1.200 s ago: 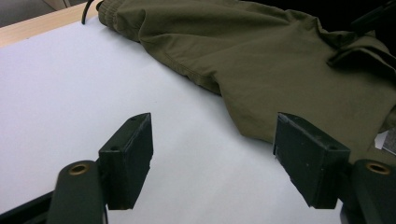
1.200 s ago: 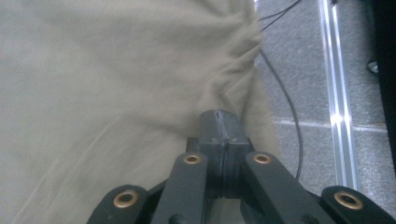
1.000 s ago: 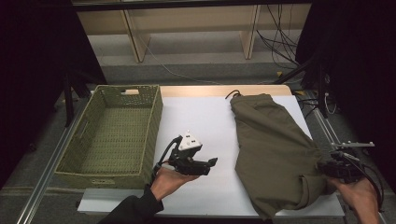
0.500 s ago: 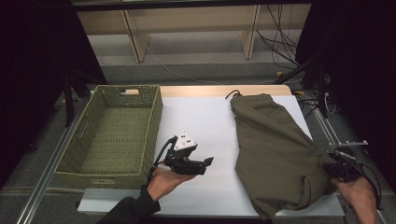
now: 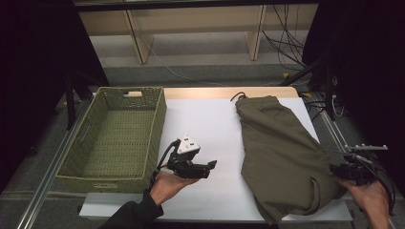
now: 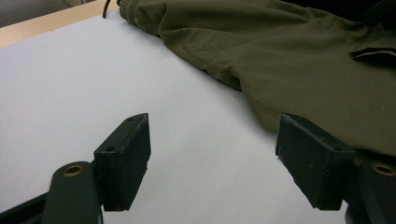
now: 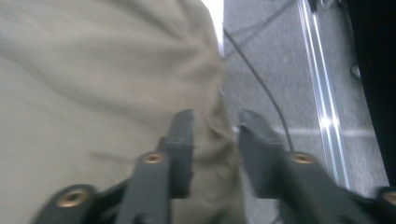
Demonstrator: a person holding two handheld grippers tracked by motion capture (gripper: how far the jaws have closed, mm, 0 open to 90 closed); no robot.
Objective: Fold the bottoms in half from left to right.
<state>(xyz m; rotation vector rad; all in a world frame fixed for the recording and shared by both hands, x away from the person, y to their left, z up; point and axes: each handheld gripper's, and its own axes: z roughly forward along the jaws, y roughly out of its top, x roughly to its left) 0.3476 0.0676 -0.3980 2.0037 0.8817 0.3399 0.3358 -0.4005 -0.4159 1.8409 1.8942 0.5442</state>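
Olive-green trousers (image 5: 282,152) lie flat on the right half of the white table top (image 5: 205,119), waistband at the far end. My right gripper (image 5: 336,169) is at their near right edge. In the right gripper view its jaws (image 7: 215,116) have just been opening, and a fold of the trousers (image 7: 93,70) lies in the gap without being pinched. My left gripper (image 5: 210,167) hovers open over bare table left of the trousers. In the left gripper view it (image 6: 212,123) points at the trousers (image 6: 289,56) with nothing between its jaws.
A green woven basket (image 5: 157,119) with nothing in it stands at the table's left side, close to my left hand. Cables (image 7: 261,79) and a metal rail (image 7: 322,93) run along the floor past the table's right edge.
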